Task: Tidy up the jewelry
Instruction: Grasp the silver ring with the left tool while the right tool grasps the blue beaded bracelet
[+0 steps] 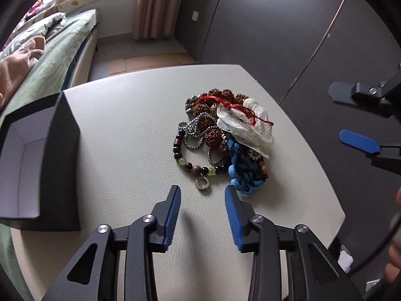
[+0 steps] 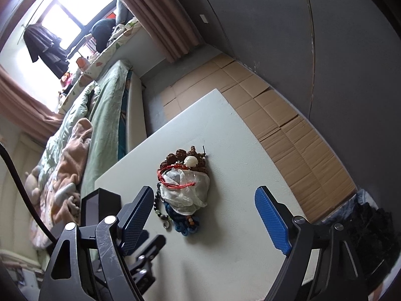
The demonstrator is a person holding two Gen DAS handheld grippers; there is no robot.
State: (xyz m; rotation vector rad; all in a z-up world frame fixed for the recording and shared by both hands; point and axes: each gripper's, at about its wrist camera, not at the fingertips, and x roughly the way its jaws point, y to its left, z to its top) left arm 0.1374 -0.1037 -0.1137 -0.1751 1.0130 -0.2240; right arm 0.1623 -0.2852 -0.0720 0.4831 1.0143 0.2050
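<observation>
Lying mid-table, toward its right edge, the jewelry heap (image 1: 223, 135) sat just ahead of the left gripper (image 1: 202, 199), whose half-spread jaws pinched nothing, its ring charm (image 1: 202, 183) nearest. The right gripper (image 2: 204, 205), spread wide and empty, probably hovered farther back, both angled down.
</observation>
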